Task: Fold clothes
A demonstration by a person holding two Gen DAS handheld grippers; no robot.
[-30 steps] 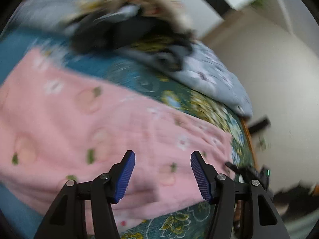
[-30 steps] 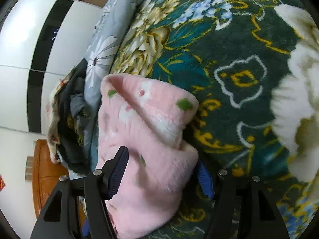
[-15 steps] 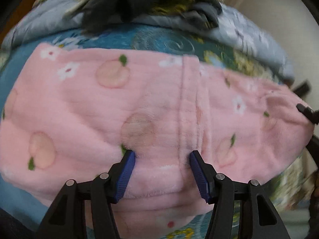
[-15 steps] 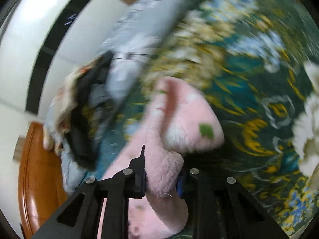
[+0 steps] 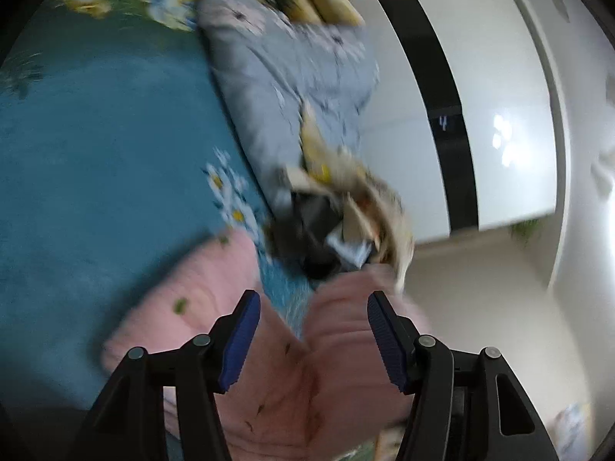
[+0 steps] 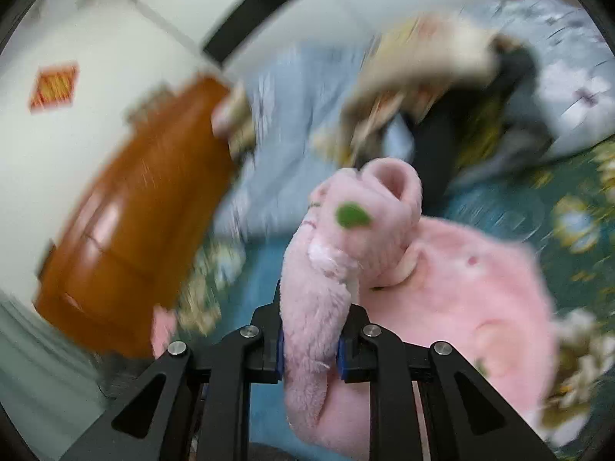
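Observation:
A fuzzy pink garment (image 6: 453,292) with green leaf and peach prints lies on the teal floral bedspread (image 6: 511,207). My right gripper (image 6: 310,340) is shut on a bunched end of the pink garment, which stands up between the jaws. In the left wrist view the same pink garment (image 5: 292,376) is folded over under my left gripper (image 5: 313,340). That gripper is open, its blue pads wide apart, and the cloth lies below them without being pinched. Both views are blurred by motion.
A heap of dark and cream clothes (image 5: 338,223) rests against a grey floral quilt (image 5: 292,73) at the back of the bed. A brown wooden headboard (image 6: 130,223) stands left in the right wrist view. White wardrobe doors (image 5: 499,115) are behind.
My right gripper shut on the garment's end and lifted it up and over. My left gripper stayed open while its view swung round from the flat garment towards the wardrobe.

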